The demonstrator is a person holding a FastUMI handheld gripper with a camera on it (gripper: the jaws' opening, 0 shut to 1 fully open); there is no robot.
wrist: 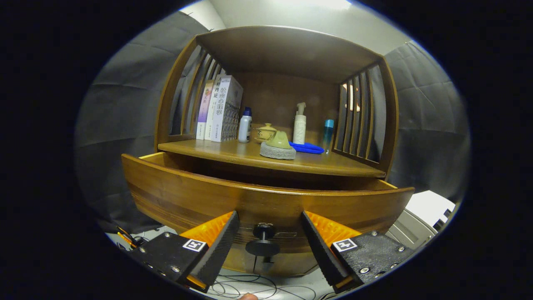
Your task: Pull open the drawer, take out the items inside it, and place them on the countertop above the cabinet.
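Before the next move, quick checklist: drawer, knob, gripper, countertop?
1. Drawer pulled out: ok, its front stands well forward of the countertop edge.
2. Gripper free of the knob: ok, fingers open, knob sits between them with a gap on each side.
3. Items in the drawer located: cannot tell, the drawer front hides the inside from this low angle.
4. Bare room on the countertop: ok, the front strip is bare ahead of the sponge, cloth and bottles.
5. Way up over the drawer front: ok, nothing stands between the fingers and the drawer's top edge.
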